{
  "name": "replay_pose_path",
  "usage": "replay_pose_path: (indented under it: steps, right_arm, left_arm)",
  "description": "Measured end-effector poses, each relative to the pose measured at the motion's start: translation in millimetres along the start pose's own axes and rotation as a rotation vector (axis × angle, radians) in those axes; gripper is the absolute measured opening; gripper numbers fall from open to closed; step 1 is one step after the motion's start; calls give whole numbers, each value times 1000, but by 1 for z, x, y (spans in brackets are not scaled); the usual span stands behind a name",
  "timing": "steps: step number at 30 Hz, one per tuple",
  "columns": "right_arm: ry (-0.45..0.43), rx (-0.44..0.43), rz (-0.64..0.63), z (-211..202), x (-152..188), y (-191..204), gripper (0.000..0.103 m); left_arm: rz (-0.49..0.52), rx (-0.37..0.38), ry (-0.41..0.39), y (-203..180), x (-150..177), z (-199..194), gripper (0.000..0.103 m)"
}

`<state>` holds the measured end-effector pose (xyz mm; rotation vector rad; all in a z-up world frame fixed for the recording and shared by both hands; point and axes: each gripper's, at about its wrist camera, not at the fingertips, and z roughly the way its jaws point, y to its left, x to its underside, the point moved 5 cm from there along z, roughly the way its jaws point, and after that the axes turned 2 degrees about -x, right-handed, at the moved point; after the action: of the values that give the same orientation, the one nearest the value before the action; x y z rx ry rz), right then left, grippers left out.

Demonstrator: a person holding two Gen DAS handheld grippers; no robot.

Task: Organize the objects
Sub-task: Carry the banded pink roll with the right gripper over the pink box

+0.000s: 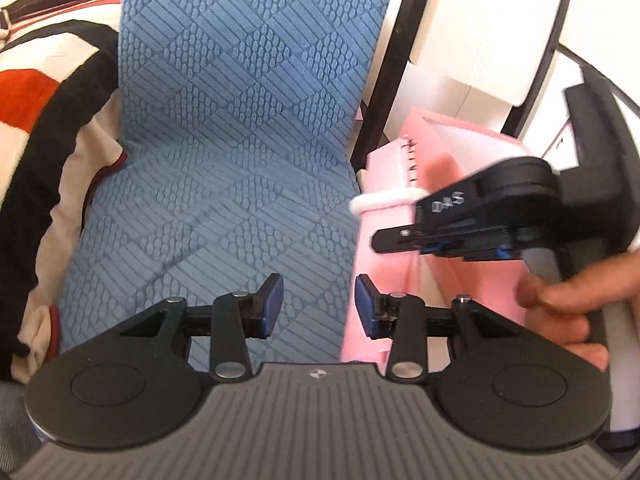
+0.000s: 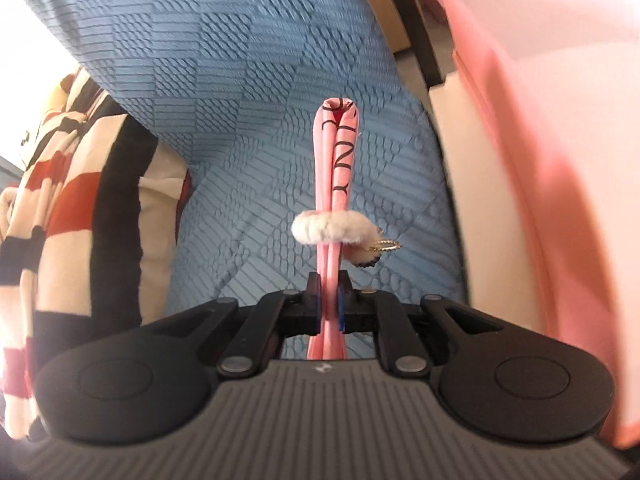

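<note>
One folded pink fabric item with black lettering (image 2: 335, 184), bound by a fluffy white scrunchie (image 2: 332, 233) with a small gold ring charm (image 2: 387, 245), is clamped between the nearly closed fingers of my right gripper (image 2: 329, 304). It sticks out forward past my fingertips, above the blue textured quilted cover (image 2: 248, 120). My left gripper (image 1: 319, 306) holds nothing, its fingers partly apart over the same cover. A pink open box (image 2: 560, 128) sits to the right of my right fingers; it is blurred, so I judge it the likely destination. Placing the item there is still to do.
</note>
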<state>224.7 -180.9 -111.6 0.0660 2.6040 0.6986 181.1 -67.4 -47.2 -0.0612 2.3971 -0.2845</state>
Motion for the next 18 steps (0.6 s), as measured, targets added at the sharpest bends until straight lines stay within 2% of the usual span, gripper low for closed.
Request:
replay_pose_path:
  steps: [6,10,13,18]
  right_arm:
    - [-30,2,-66,-51,-6,14,10]
    - [-46,-12,-90,-85,-14,21,11]
    - [-61,-33,-112,-110,-24,26,11]
    - [-99,-50,-155,-149,-45,28,11]
  left_arm:
    - [-49,3,-8,-16,-26,-23,45]
    - [-44,-5,-14,-34,-44,-35,45]
    - [-57,19,4,-48,-57,-38,45]
    - [-91,30,-25,-74,-86,-46,45]
